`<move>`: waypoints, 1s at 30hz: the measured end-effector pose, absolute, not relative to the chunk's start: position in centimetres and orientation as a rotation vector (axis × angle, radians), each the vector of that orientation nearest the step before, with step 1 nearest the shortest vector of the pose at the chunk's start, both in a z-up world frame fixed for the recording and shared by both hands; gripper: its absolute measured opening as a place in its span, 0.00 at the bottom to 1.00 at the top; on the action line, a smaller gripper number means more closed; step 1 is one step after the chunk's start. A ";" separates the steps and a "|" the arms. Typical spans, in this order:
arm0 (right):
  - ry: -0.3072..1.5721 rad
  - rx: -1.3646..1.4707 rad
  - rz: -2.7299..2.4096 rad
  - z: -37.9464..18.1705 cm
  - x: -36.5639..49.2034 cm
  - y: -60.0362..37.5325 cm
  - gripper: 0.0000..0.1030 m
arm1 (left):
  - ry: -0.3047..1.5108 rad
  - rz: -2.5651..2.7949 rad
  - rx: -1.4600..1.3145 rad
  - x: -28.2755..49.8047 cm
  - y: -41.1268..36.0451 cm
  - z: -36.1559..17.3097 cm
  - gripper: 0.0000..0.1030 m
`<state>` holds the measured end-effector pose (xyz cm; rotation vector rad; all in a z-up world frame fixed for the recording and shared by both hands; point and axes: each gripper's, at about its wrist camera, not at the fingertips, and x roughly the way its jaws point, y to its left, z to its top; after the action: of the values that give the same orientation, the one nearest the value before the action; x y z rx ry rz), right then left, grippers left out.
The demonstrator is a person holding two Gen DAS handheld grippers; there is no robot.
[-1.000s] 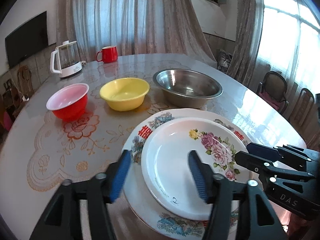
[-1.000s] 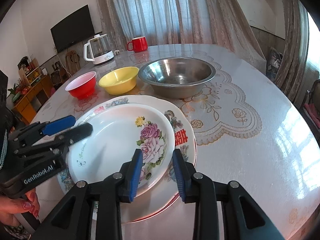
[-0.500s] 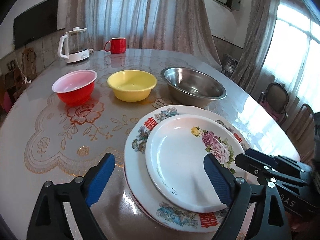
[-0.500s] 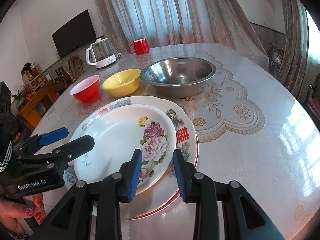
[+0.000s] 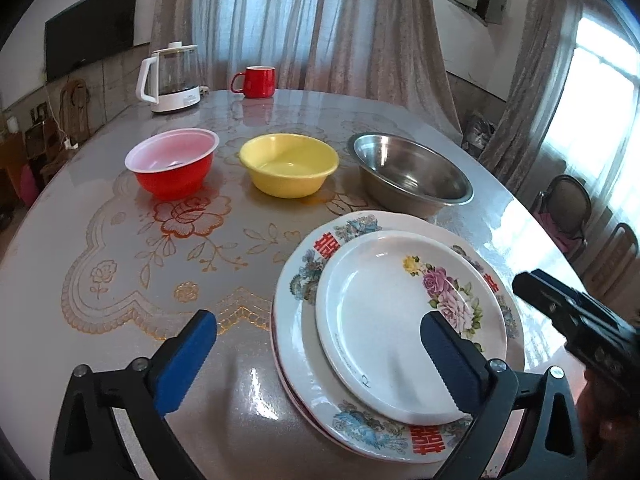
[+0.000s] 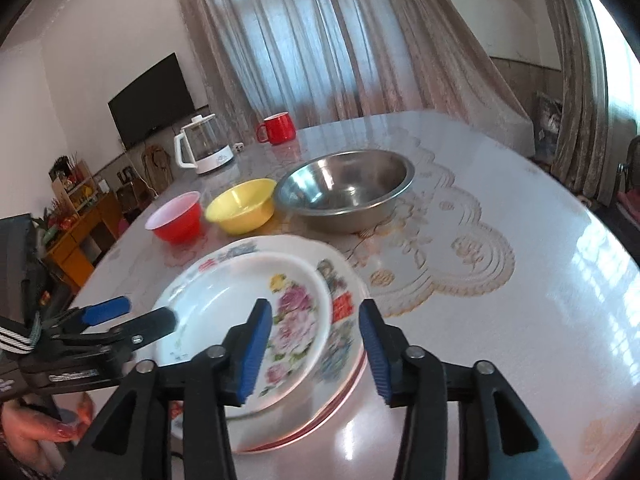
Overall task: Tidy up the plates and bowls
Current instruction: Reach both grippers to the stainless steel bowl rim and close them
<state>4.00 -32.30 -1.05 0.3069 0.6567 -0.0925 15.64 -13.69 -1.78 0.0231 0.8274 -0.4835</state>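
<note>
A small white plate with pink flowers point(image 5: 392, 320) lies on a larger plate with a red and blue pattern point(image 5: 304, 280) near the table's front edge. My left gripper point(image 5: 316, 344) hovers over the stack's left side. Its jaws are opening wide, one finger left of the plates and one above the small plate, gripping nothing. My right gripper point(image 6: 314, 344) is at the stack's right rim point(image 6: 340, 308). Its jaws are opening and its pads stand clear of the rim. Behind the plates stand a red bowl point(image 5: 172, 168), a yellow bowl point(image 5: 290, 168) and a steel bowl point(image 5: 412, 176) in a row.
A glass kettle point(image 5: 172, 76) and a red mug point(image 5: 256, 82) stand at the far edge of the round table point(image 5: 120, 264). Chairs point(image 5: 568, 208) stand to the right. A person's hand point(image 6: 52, 432) holds the left gripper's handle.
The left jaws spread from around the small plate's near edge to full width. The right jaws let go of the plate rim and widened, and that gripper rose slightly. The plates stay stacked.
</note>
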 end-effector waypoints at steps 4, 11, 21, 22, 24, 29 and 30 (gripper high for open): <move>0.665 0.332 -0.123 -0.9 5.8 -35.0 0.46 | 0.838 -0.481 -0.005 16.0 -13.4 -1.4 1.00; 0.637 0.464 -0.181 -0.2 9.3 -40.9 0.46 | 0.901 -0.527 -0.115 17.4 -13.0 -1.1 1.00; 0.690 0.629 -0.169 -2.9 16.4 -45.3 0.46 | 0.883 -0.508 -0.109 18.5 -13.4 0.4 1.00; 0.697 0.641 -0.163 -3.3 17.0 -45.4 0.46 | 0.880 -0.505 -0.101 18.7 -13.6 0.5 1.00; 0.712 0.640 -0.160 -4.2 17.8 -45.3 0.44 | 0.879 -0.505 -0.093 19.0 -13.8 0.7 1.00; 0.681 0.653 -0.113 -5.6 17.7 -45.3 0.30 | 0.869 -0.511 -0.057 19.6 -15.2 1.0 1.00; 0.673 0.651 -0.105 -5.6 17.4 -45.5 0.29 | 0.868 -0.513 -0.047 19.7 -15.5 1.1 1.00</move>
<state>17.37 -45.46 -5.61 0.6508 0.6732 -0.1053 19.71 -15.49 1.08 -0.0474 0.8677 -0.5132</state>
